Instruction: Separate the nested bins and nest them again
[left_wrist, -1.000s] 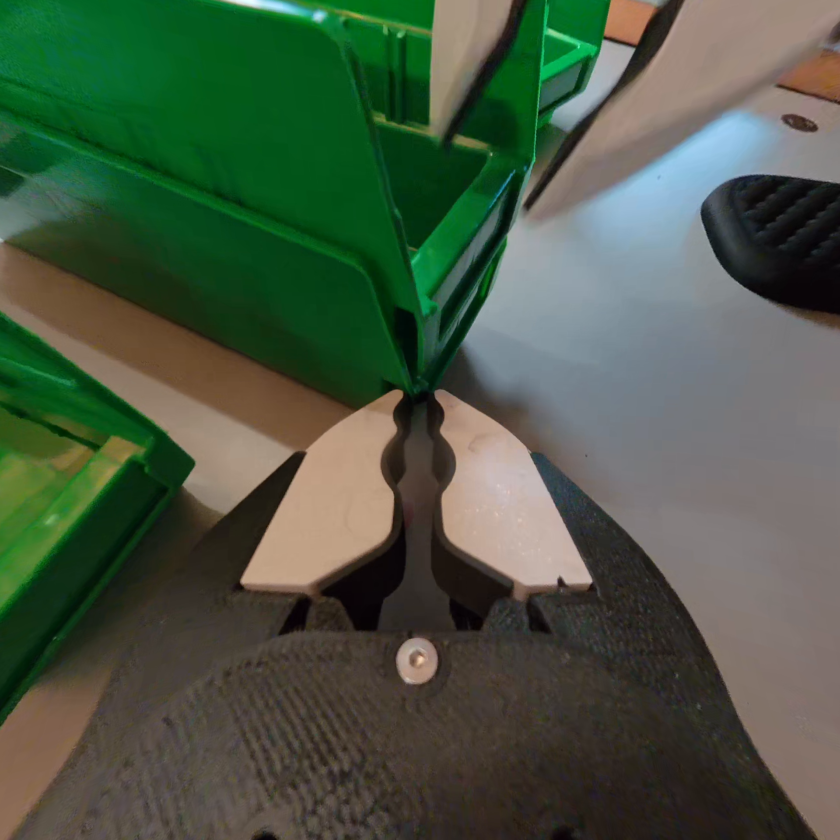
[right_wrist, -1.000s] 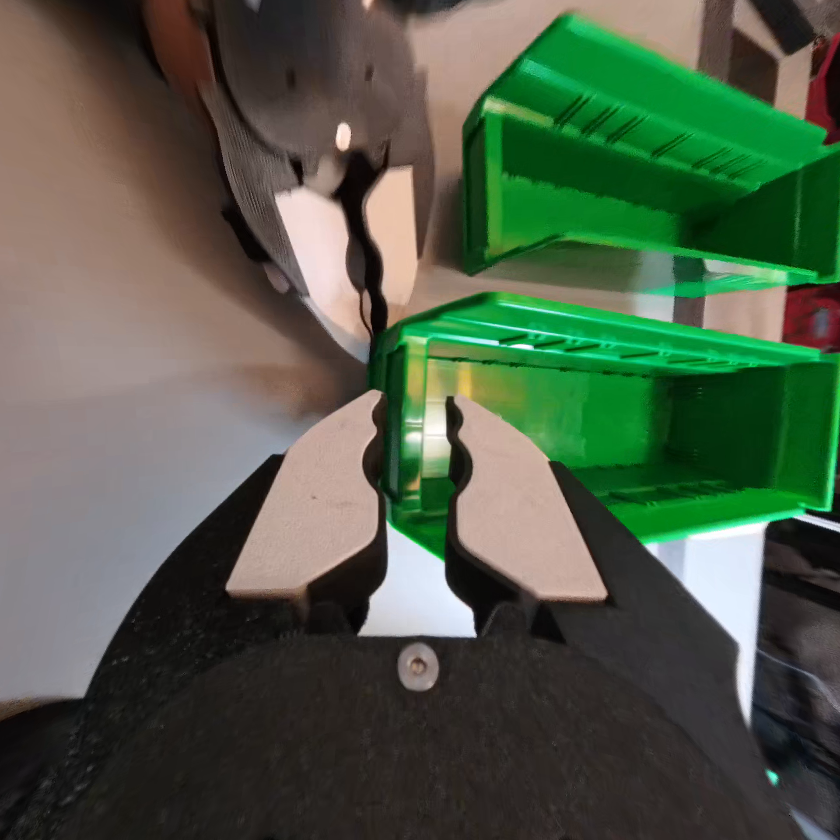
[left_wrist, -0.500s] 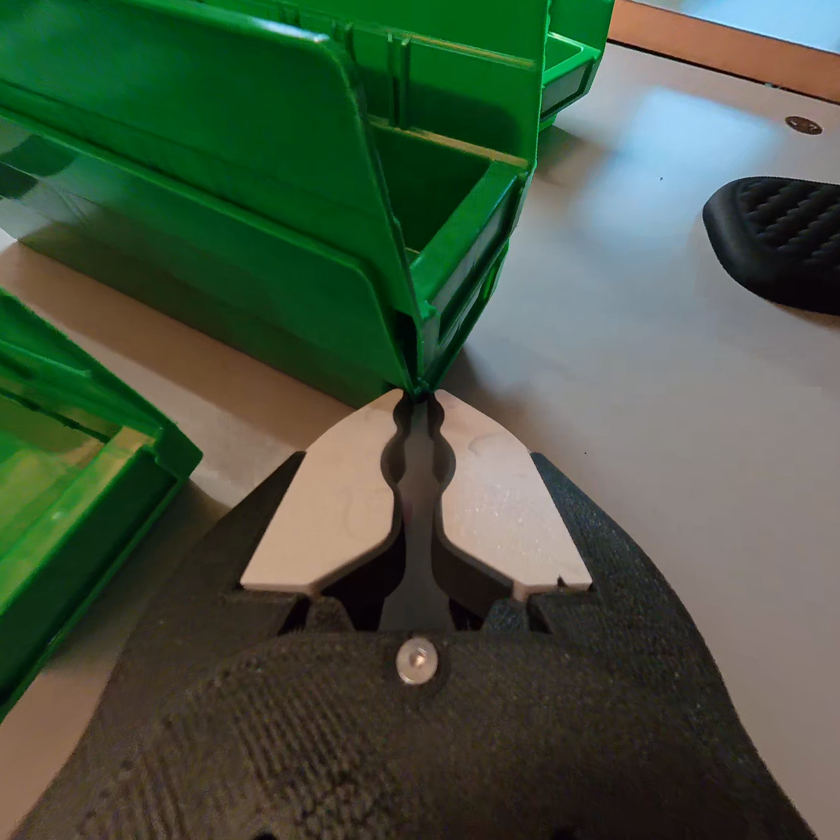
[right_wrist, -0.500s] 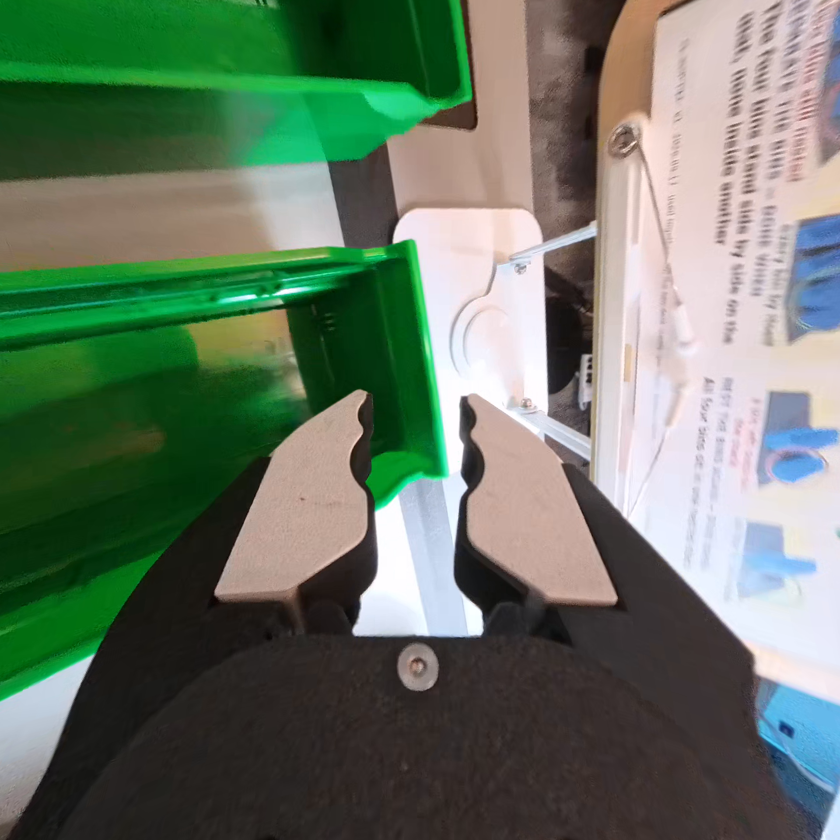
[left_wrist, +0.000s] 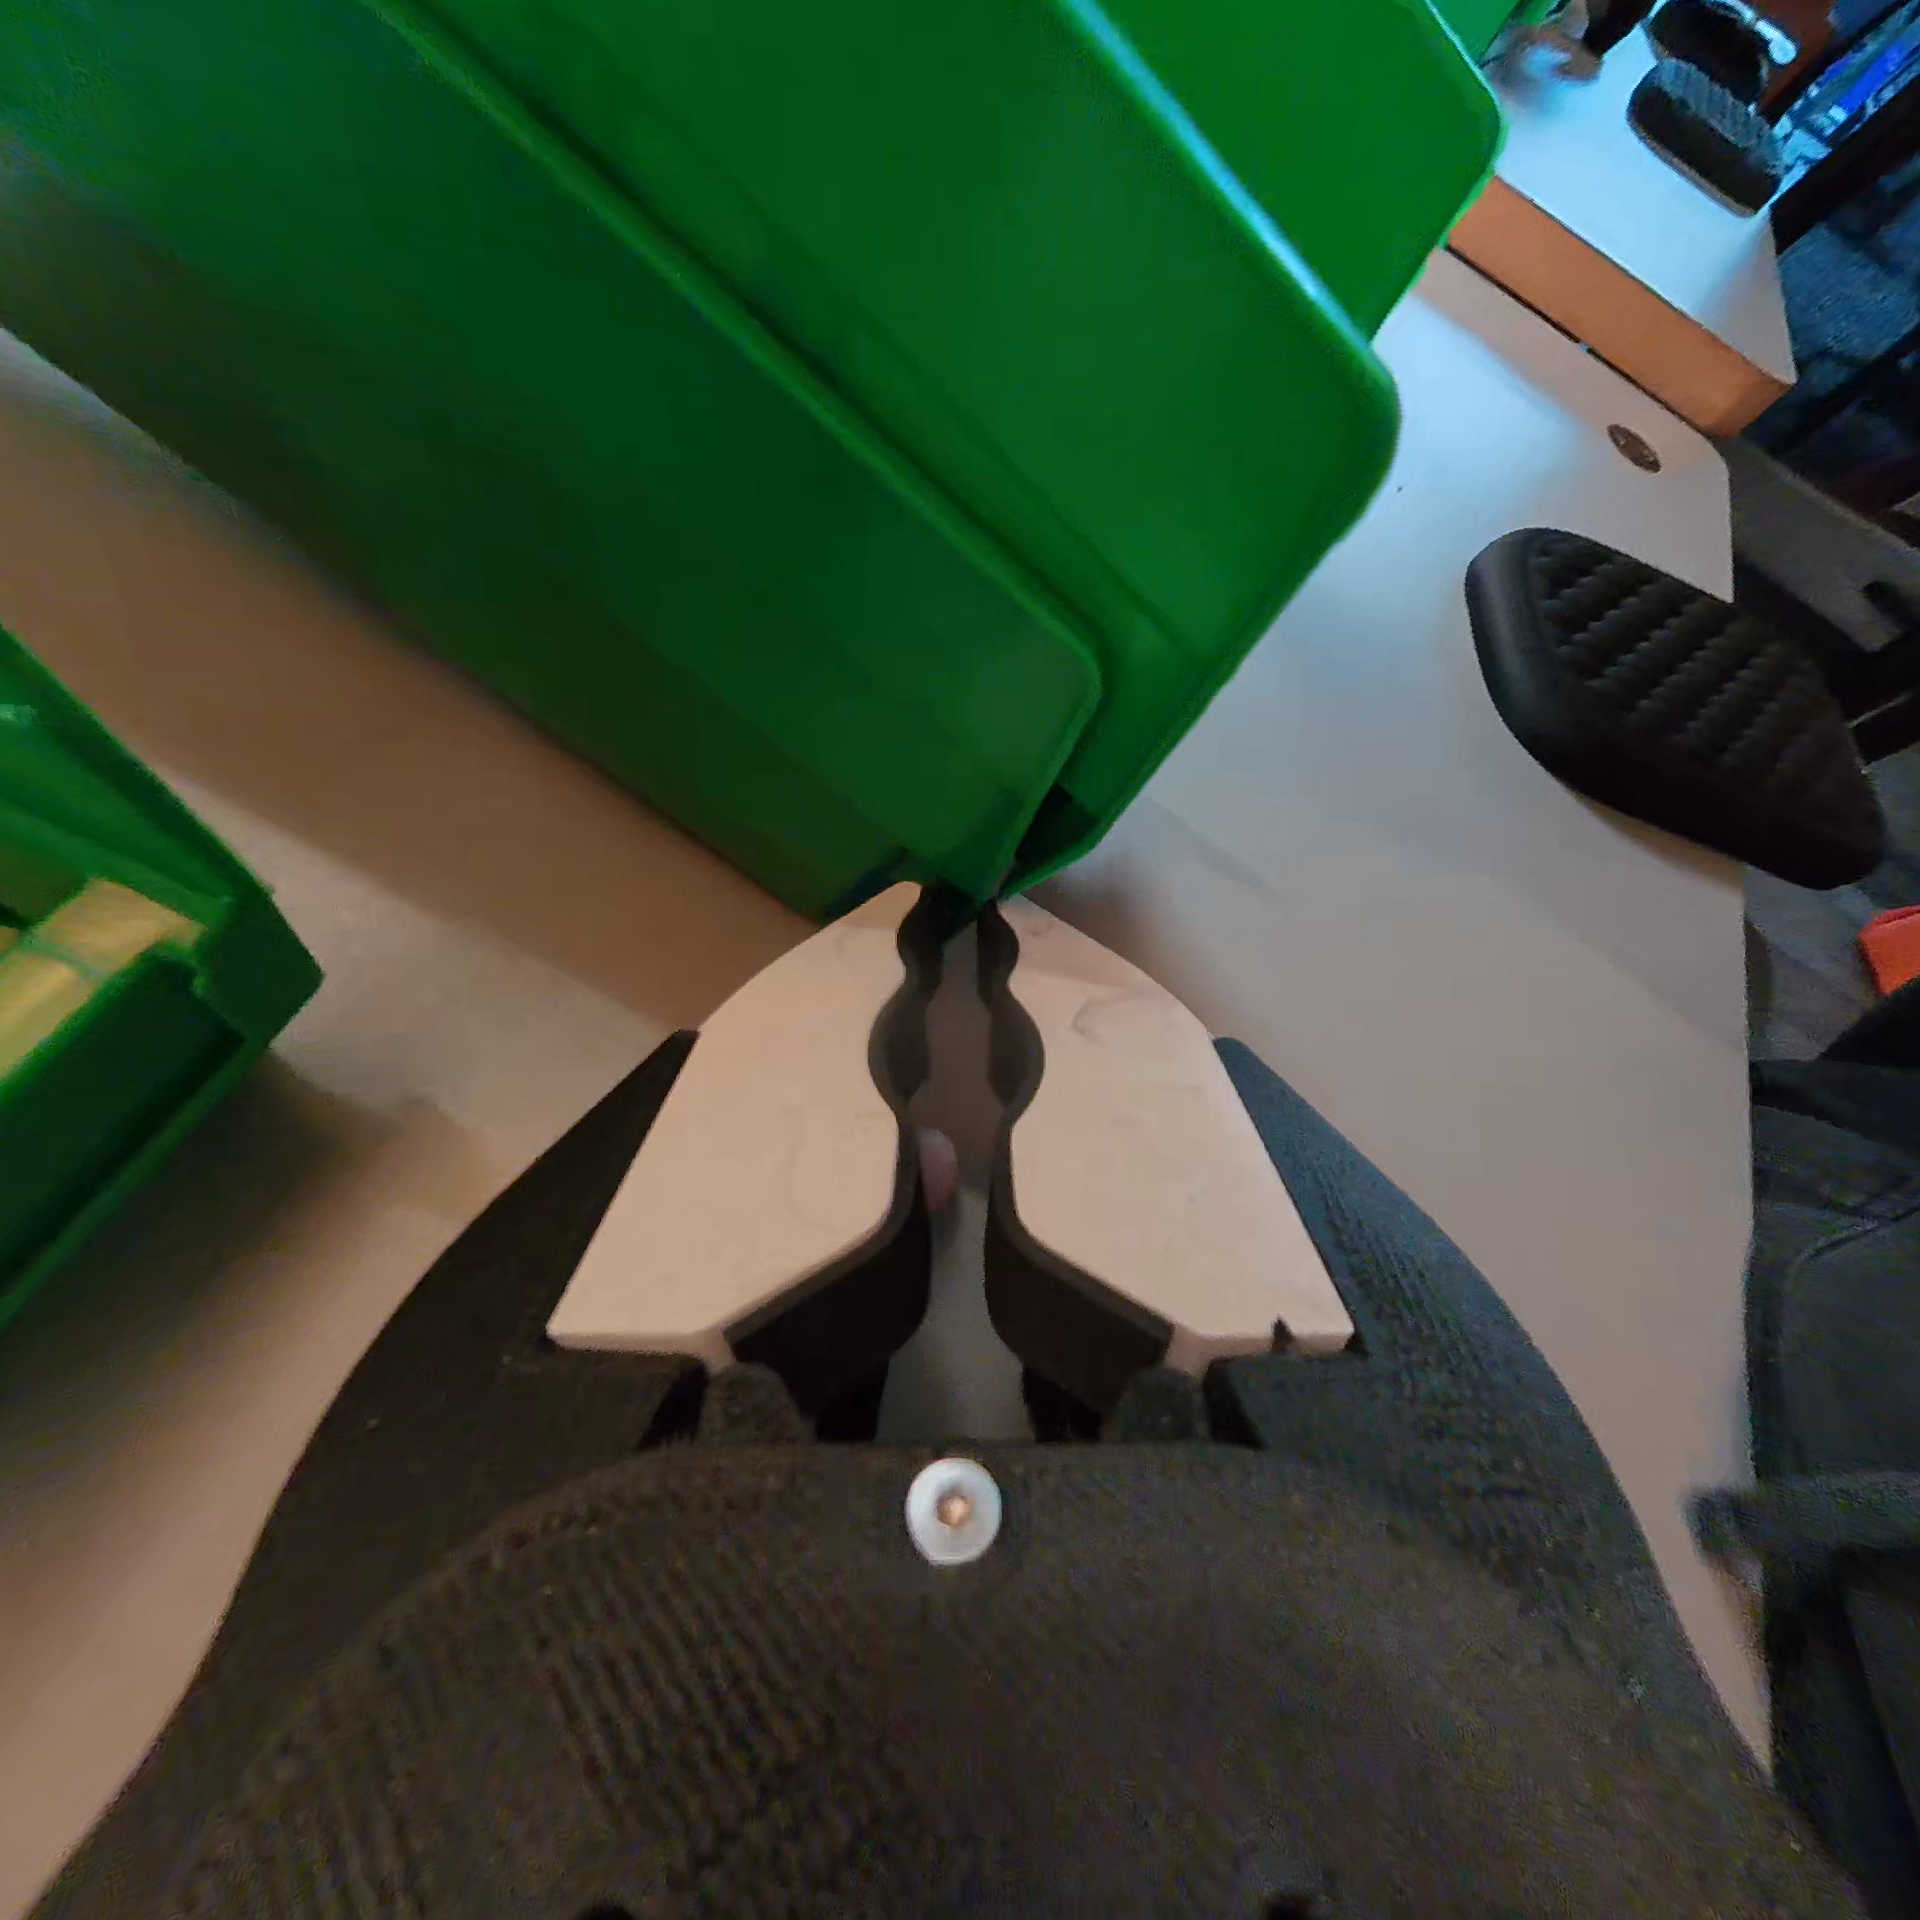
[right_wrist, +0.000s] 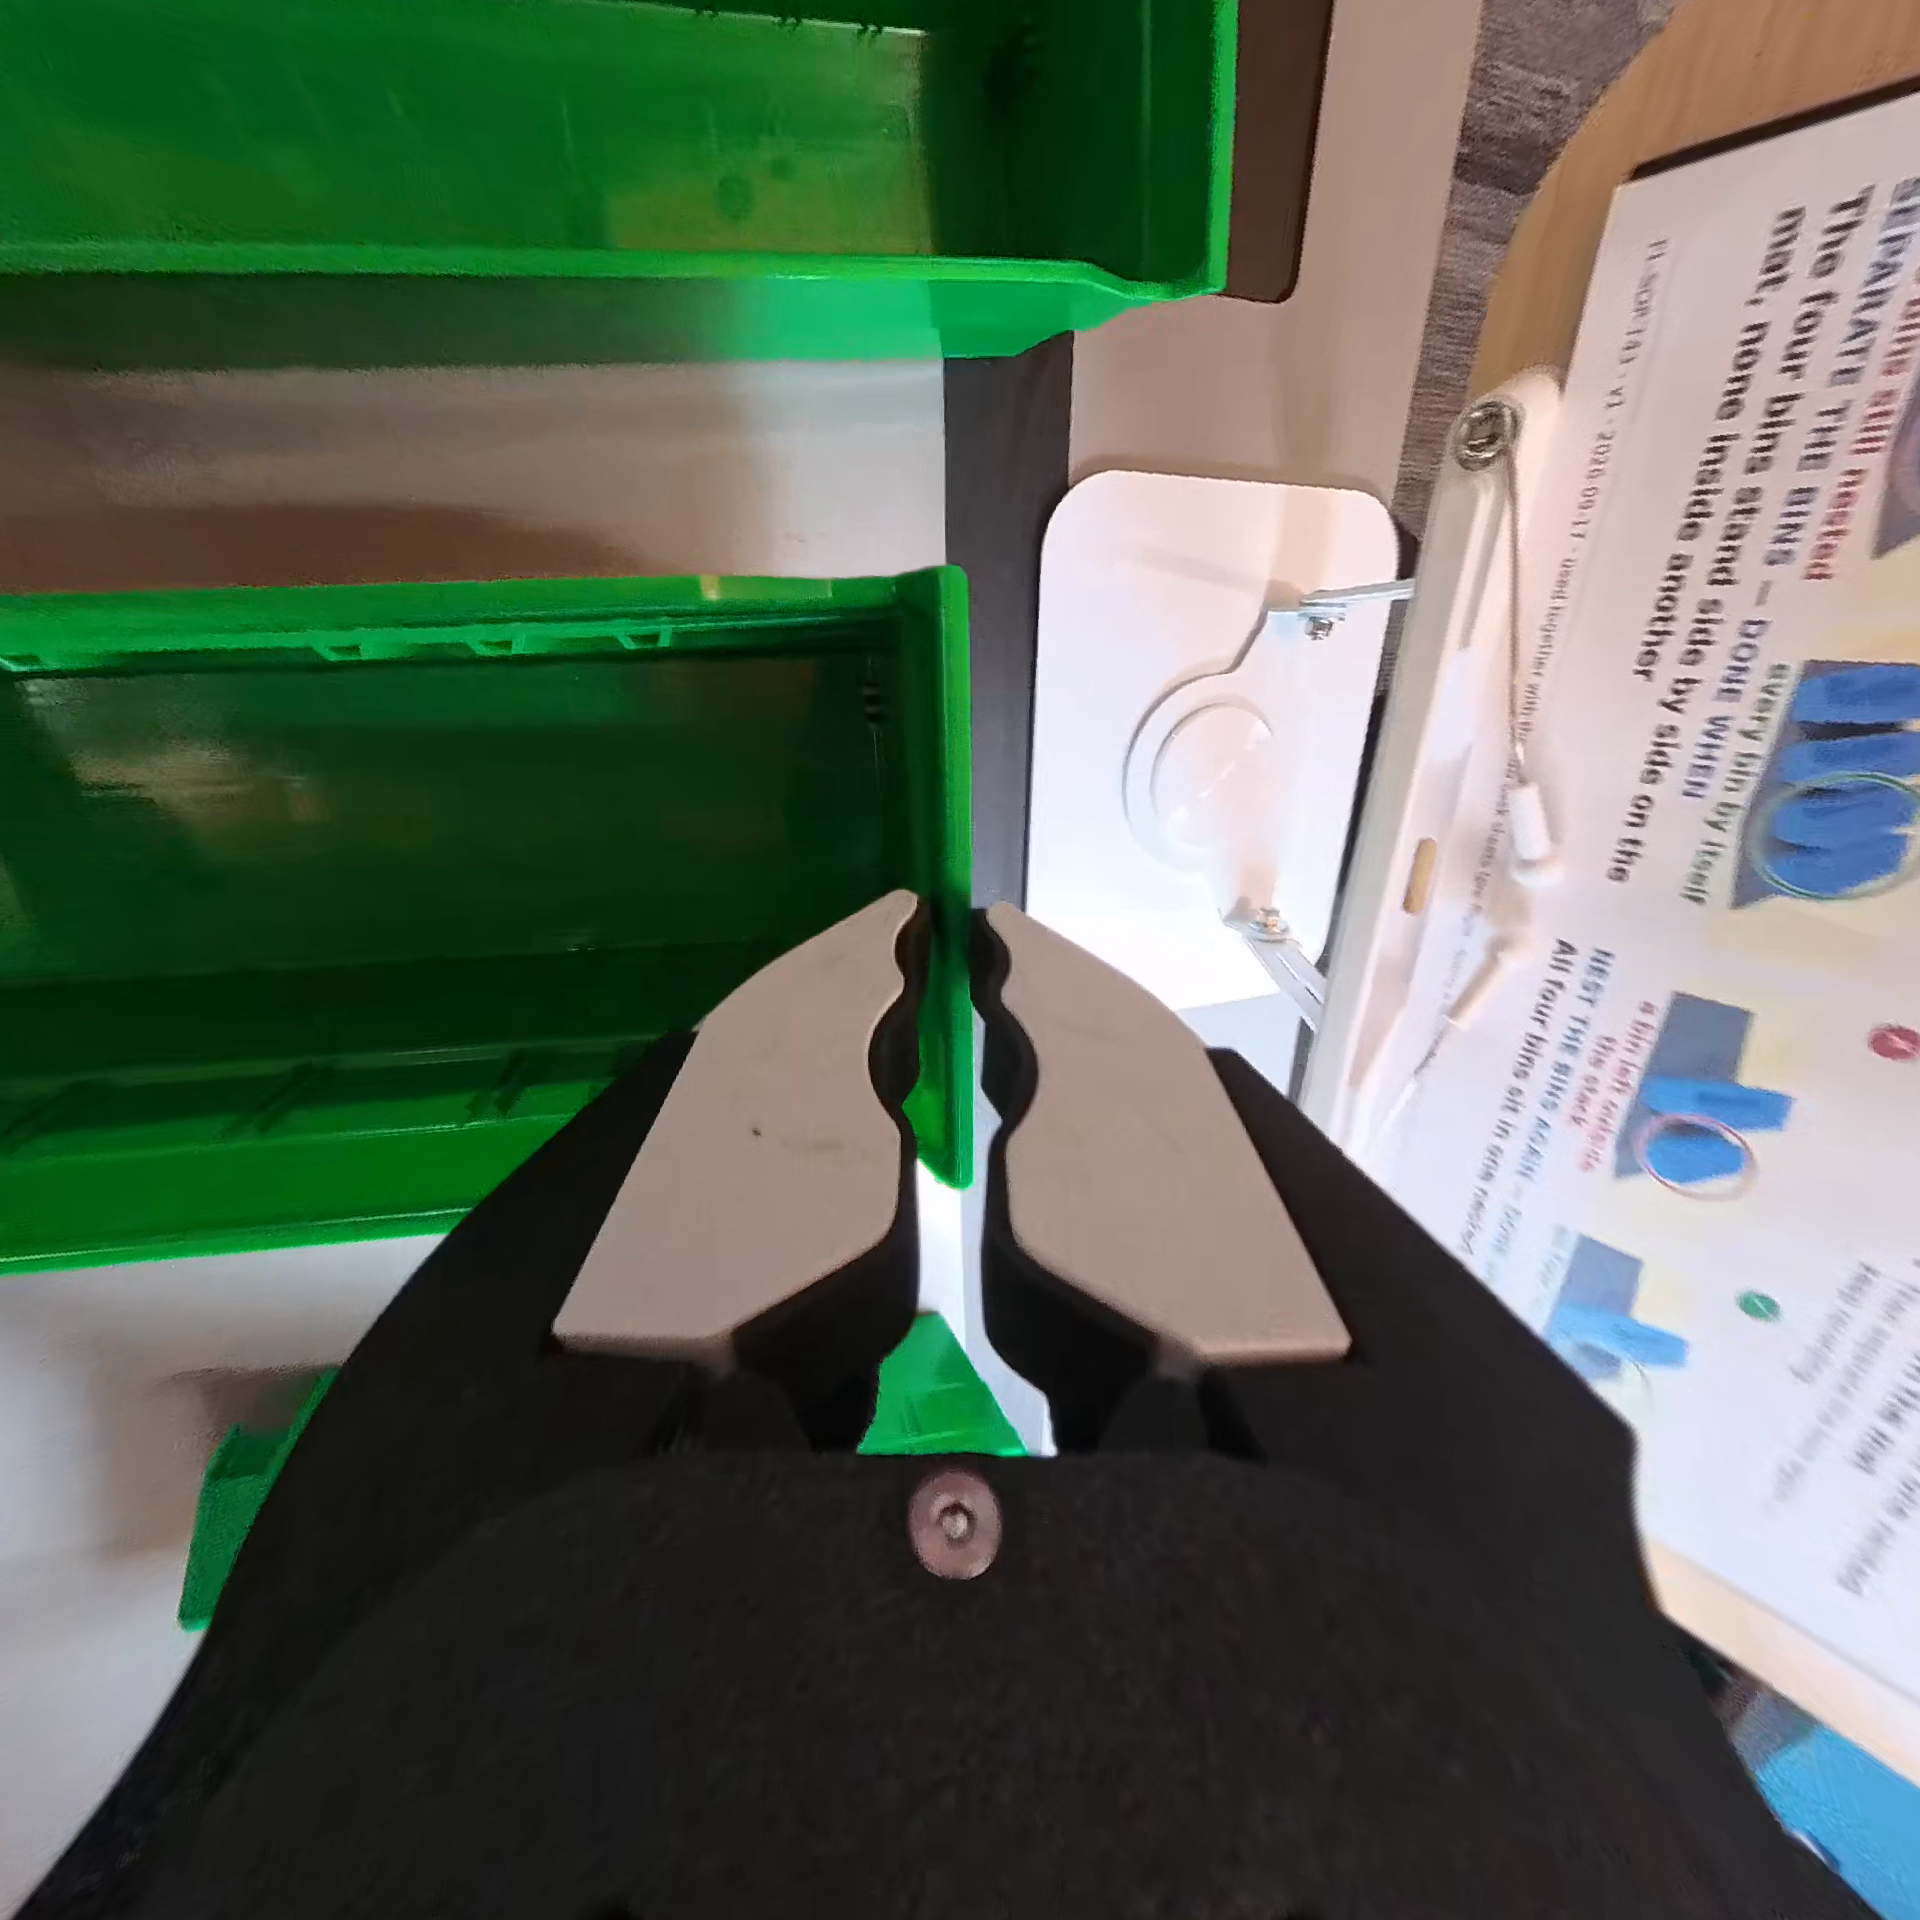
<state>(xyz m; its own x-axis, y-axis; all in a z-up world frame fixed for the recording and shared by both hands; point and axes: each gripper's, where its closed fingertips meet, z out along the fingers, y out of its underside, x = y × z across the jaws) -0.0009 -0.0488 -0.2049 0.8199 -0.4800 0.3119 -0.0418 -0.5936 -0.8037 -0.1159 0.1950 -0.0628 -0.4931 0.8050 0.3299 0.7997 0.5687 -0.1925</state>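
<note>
In the left wrist view, two nested green bins (left_wrist: 831, 436) are tipped up so that their smooth undersides face the camera. My left gripper (left_wrist: 951, 914) is shut on their lowest corner. In the right wrist view, a single green bin (right_wrist: 416, 883) lies open toward the camera. My right gripper (right_wrist: 945, 935) is shut on that bin's thin end wall (right_wrist: 940, 748), one finger inside and one outside. A second green bin (right_wrist: 520, 156) lies beyond it, apart from it.
Another green bin (left_wrist: 104, 987) sits at the left on the pale table (left_wrist: 1299, 987). A black ribbed part (left_wrist: 1662, 707) lies at the right near the table edge. A printed instruction sheet (right_wrist: 1714, 727), a white plate with a dome (right_wrist: 1195, 779) and a green bin corner (right_wrist: 239, 1507) also show. The tips of one gripper are about 30 cm away from the tips of the other.
The left gripper has tipped the nested bins up, so their undersides show instead of their insides. The right gripper left the bin's front, moved to its far end wall and shut on it.
</note>
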